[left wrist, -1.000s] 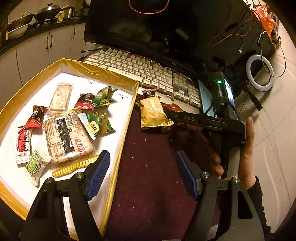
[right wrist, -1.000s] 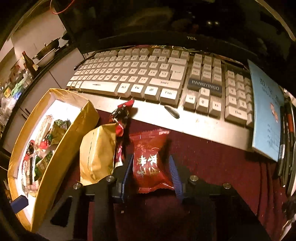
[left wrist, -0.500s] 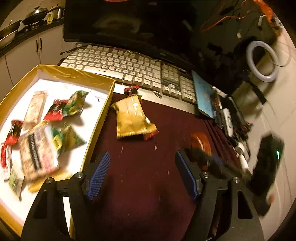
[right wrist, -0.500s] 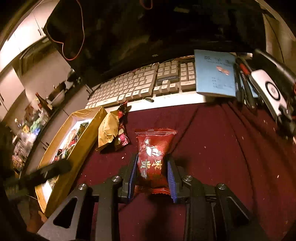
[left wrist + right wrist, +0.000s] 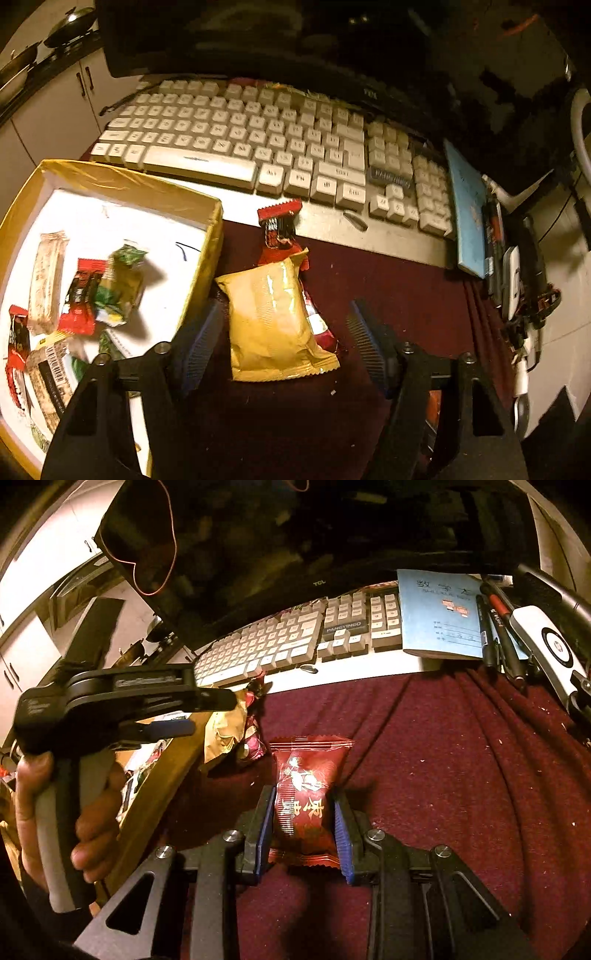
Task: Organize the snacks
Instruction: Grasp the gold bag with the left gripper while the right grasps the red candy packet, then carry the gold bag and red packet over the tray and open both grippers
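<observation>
My left gripper [image 5: 284,343] is open, its blue pads on either side of a yellow snack bag [image 5: 273,317] lying on the maroon cloth. A small red wrapped snack [image 5: 280,229] lies beyond the bag, and another red packet peeks out from under it. The gold-rimmed box [image 5: 210,243] at left holds several snacks. My right gripper [image 5: 304,830] is shut on a dark red snack packet [image 5: 303,797] and holds it above the cloth. In the right wrist view the left gripper [image 5: 184,712] shows over the yellow bag [image 5: 225,731].
A white keyboard [image 5: 258,147] and a dark monitor [image 5: 295,44] stand behind the snacks. A blue notebook [image 5: 439,613], pens [image 5: 495,627] and a white device [image 5: 546,646] lie at the right. The maroon cloth [image 5: 461,775] covers the desk front.
My left gripper has moved forward so its open pads flank the yellow bag. My right gripper has pulled back from the pile with the dark red packet in it.
</observation>
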